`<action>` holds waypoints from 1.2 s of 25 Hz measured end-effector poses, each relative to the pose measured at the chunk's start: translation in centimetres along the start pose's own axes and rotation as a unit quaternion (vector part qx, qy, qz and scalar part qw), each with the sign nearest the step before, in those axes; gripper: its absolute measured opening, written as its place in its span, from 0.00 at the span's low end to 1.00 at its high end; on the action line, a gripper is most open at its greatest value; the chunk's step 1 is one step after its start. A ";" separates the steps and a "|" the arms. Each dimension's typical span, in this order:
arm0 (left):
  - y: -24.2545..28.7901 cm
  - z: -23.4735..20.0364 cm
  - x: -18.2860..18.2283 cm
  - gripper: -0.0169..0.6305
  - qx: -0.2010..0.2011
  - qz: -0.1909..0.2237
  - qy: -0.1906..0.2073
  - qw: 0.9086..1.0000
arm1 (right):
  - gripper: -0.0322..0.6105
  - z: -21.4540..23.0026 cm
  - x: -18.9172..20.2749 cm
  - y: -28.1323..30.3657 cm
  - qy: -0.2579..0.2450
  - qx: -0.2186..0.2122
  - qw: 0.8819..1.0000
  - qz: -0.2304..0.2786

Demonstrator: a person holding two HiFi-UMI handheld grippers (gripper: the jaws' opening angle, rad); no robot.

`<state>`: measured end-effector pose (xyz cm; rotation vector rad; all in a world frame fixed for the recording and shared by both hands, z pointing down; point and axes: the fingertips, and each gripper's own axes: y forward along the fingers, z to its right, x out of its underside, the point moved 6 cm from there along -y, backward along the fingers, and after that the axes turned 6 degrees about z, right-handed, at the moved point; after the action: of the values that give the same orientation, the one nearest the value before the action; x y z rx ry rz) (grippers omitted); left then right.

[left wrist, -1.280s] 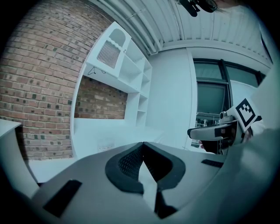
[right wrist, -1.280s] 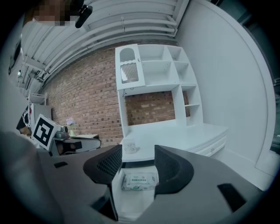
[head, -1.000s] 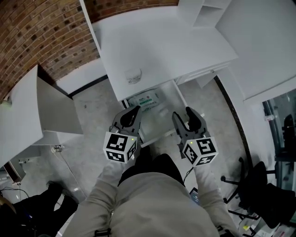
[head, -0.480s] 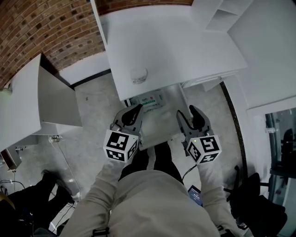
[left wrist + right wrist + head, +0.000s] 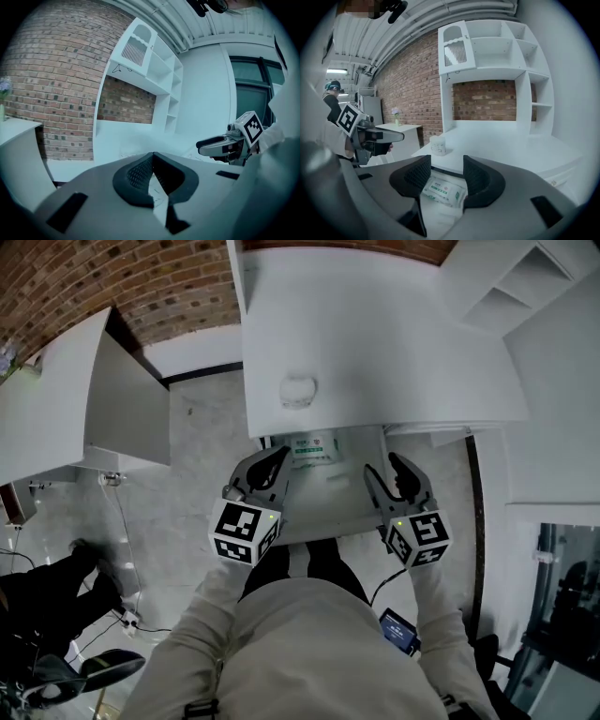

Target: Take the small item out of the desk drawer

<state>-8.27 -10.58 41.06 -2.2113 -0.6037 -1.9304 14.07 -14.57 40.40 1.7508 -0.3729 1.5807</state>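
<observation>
Right gripper (image 5: 382, 467) closer; packet (image 5: 312, 448) crosswise in drawer (image 5: 328, 521)

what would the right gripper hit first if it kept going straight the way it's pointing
Probably the flat white packet with green print lying in the open white desk drawer; it shows between the right gripper's open jaws. Depth is unclear.

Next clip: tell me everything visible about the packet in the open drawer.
The packet is a flat, soft-looking white pouch, seemingly plastic, with green print and a small red mark on its top face; the print is too small to read. It lies face up on the floor of the open drawer, toward the back left. Only the drawer touches it: the right gripper, jaws apart, is short of it.
</observation>
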 end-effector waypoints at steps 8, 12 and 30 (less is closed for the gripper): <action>0.4 0.3 0.2 0.05 -0.076 -0.004 -0.004 0.997 | 0.42 1.3 1.9 3.6 -0.061 -0.140 0.986 -0.062; 0.3 0.3 0.7 0.05 -0.120 -0.008 -0.007 0.993 | 0.42 1.2 3.7 5.2 -0.110 -0.212 0.966 -0.099; -2.0 0.8 3.3 0.05 -0.239 -0.026 -0.049 0.969 | 0.44 -1.6 13.2 8.2 -0.287 -0.425 0.826 -0.234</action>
<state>-7.98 -7.79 43.81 -2.6024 -0.2199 -2.1895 10.18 -15.76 55.52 1.3762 -0.7311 0.3681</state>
